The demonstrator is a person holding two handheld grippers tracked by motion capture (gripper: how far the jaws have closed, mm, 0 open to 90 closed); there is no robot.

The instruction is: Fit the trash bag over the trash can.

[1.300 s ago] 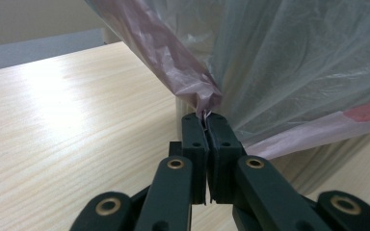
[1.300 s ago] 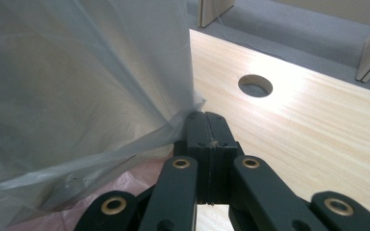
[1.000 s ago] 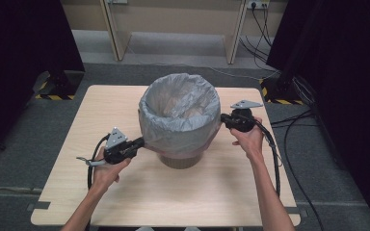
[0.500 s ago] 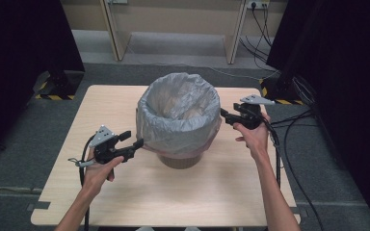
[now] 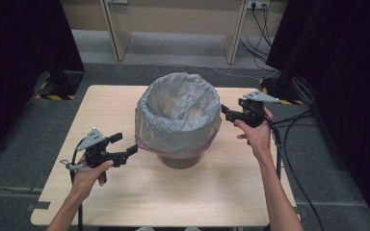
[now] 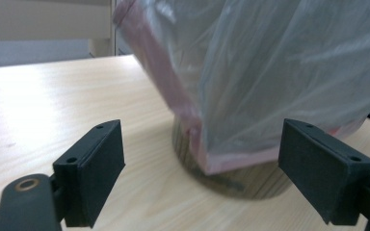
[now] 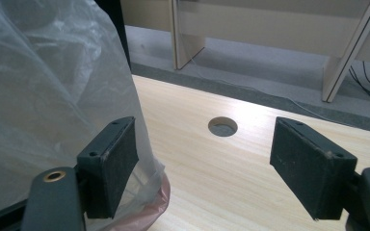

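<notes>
Both tools (image 5: 125, 144) (image 5: 225, 113) have drawn back, jaws just opened, empty; lined bin (image 5: 179, 118) stands upright.

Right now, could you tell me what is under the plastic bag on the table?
Under the plastic bag, a round wood-patterned bin stands on the table; just its base shows below the bag's pink hem. The bag drapes over the rest, hiding the bin's upper wall and rim.
</notes>
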